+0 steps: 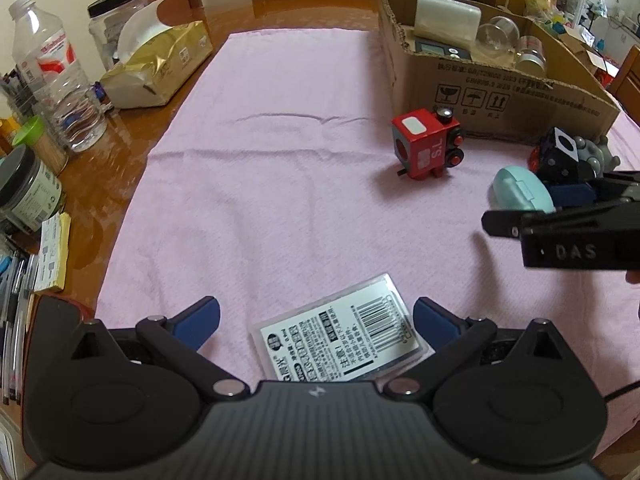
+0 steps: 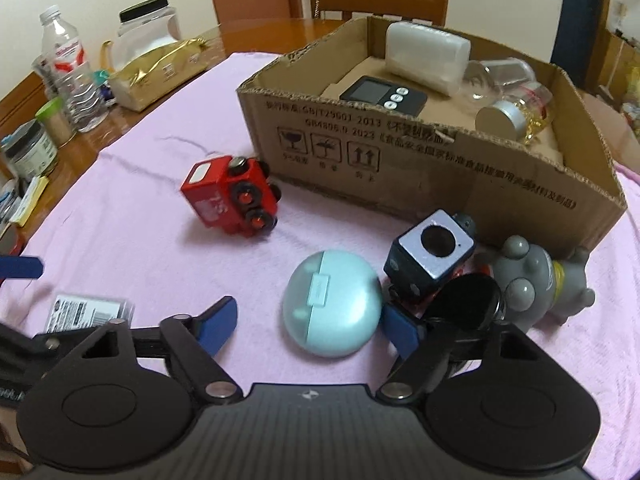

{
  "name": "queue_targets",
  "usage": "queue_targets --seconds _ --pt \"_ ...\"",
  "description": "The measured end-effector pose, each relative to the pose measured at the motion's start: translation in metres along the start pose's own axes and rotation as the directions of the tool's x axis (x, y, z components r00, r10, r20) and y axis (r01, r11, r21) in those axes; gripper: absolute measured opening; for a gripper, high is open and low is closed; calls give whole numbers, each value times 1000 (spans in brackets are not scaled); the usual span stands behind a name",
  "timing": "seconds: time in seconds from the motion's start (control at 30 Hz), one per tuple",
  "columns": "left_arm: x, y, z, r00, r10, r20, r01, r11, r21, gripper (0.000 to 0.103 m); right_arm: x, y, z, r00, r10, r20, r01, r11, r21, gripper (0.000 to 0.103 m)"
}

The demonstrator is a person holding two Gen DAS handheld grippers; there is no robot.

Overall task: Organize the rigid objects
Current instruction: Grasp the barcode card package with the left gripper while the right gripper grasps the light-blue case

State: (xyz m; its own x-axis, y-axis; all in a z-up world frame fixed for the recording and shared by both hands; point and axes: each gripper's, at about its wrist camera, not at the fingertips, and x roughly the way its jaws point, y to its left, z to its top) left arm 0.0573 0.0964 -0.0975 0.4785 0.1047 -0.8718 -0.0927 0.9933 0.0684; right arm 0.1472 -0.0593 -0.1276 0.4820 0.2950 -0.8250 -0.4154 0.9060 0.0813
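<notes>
Soft even indoor light; glare on wooden table (image 1: pixel 120 148); fisheye bending at edges; slight blur throughout.

— What is seen on the wooden table (image 1: pixel 132 152)?

— A pink cloth (image 1: pixel 280 160) is spread on it. Bottles and jars (image 1: pixel 60 92) and a gold tissue pack (image 1: pixel 160 64) are placed beside the cloth.

— And on the cloth?

— A cardboard box (image 2: pixel 400 168), a red toy train (image 2: pixel 230 200), a teal case (image 2: pixel 332 304), a grey figure (image 2: pixel 540 280) and a blister pack (image 1: pixel 340 336) are laid.

I see a matt pink woven cloth (image 1: pixel 280 160) over a glossy wooden tabletop (image 1: pixel 116 148), a rough corrugated cardboard box (image 2: pixel 420 172), a smooth teal plastic case (image 2: pixel 332 304), and a glossy red toy train (image 2: pixel 230 200).
</notes>
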Motion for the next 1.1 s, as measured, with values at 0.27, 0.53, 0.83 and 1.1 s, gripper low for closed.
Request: queue_targets --seconds 0.27,0.53,0.83,1.1 --pt "-3 19 -11 993 -73 -92 61 990 -128 102 2 4 2 999 -38 10 38 996 -78 62" --pt "9 14 -7 958 -264 -111 237 949 -210 101 -1 5 -2 1000 -26 8 27 991 -131 62" --pt "22 -15 13 976 -202 -81 202 979 0 100 -7 -3 -8 1000 9 -29 -14 983 -182 72" --pt "20 -24 8 992 -124 -36 127 987 94 89 -9 -2 -12 999 30 -38 -37 976 -213 80"
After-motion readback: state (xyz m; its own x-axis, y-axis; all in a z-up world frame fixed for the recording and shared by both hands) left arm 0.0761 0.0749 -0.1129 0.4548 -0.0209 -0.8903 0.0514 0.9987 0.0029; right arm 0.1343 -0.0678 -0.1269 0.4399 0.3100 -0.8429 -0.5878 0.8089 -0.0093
